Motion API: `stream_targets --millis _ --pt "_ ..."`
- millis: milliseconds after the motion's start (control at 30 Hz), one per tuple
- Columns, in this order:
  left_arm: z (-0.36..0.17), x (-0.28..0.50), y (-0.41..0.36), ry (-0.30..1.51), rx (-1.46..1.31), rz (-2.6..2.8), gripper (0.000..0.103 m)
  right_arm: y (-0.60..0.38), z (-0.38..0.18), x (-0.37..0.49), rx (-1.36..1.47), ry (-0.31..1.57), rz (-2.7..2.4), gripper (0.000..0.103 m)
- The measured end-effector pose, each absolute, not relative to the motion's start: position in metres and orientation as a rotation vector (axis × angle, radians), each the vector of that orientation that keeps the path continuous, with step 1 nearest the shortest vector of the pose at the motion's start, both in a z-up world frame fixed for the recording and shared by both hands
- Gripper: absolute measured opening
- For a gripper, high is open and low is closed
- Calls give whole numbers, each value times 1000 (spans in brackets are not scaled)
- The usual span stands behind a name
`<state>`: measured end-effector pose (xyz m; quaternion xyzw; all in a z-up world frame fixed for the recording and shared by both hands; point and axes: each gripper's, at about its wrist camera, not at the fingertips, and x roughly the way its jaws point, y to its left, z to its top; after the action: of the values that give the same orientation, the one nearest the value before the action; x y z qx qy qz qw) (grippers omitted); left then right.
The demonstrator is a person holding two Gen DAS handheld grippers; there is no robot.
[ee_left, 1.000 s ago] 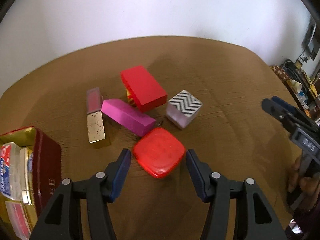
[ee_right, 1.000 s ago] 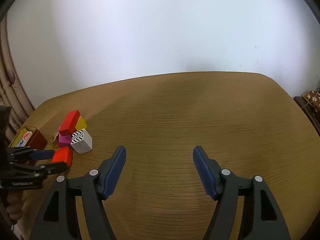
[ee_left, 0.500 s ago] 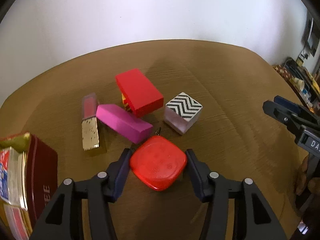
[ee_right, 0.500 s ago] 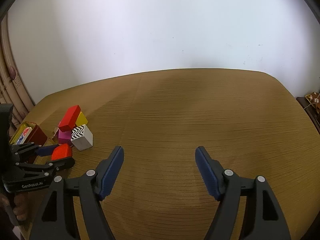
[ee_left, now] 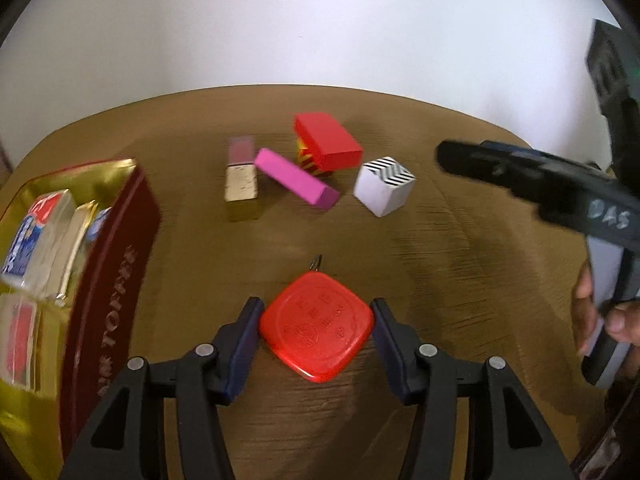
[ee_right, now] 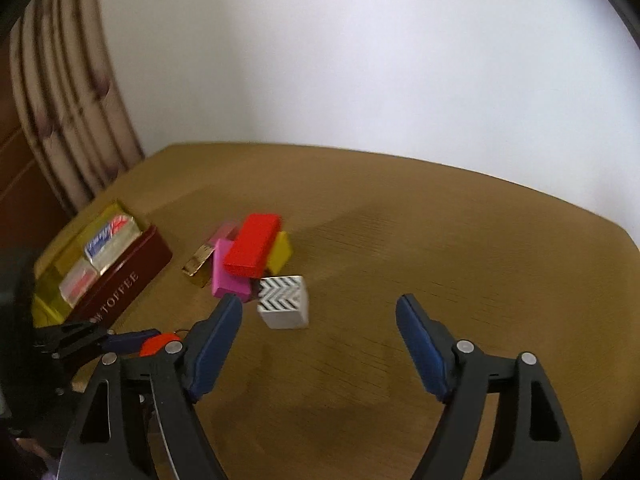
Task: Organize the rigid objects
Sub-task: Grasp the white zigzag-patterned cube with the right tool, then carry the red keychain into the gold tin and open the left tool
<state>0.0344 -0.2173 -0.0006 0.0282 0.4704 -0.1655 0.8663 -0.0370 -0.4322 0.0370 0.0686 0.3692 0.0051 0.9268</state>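
Red square case (ee_left: 317,326) gripped between your left gripper's (ee_left: 316,334) pads, near the table's (ee_left: 460,264) front edge.
Right gripper (ee_right: 319,320) empty, jaws just widened; yellow block (ee_right: 280,252) mostly hidden under the red box (ee_right: 252,245).

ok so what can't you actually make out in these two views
- Yellow striped block: left wrist view, mostly hidden under the red box.
- Tin: left wrist view, cut off by the left edge; packets inside blurred.
- Red square case: right wrist view, mostly hidden behind the gripper fingers.
- Lettering on the tin: only partly readable.
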Motion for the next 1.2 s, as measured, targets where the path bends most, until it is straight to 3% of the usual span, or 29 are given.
stream_targets --millis 433,500,567,1200 --pt "-2 23 -216 970 38 -326 55 -420 0 2 78 846 11 74" --pt "-3 22 -217 969 39 -327 55 -420 -4 6 68 861 10 66" --pt "-4 22 -217 968 39 -328 56 -420 -10 11 65 890 18 29" --pt "30 22 -218 921 26 -338 56 -446 -6 -66 165 842 -38 27"
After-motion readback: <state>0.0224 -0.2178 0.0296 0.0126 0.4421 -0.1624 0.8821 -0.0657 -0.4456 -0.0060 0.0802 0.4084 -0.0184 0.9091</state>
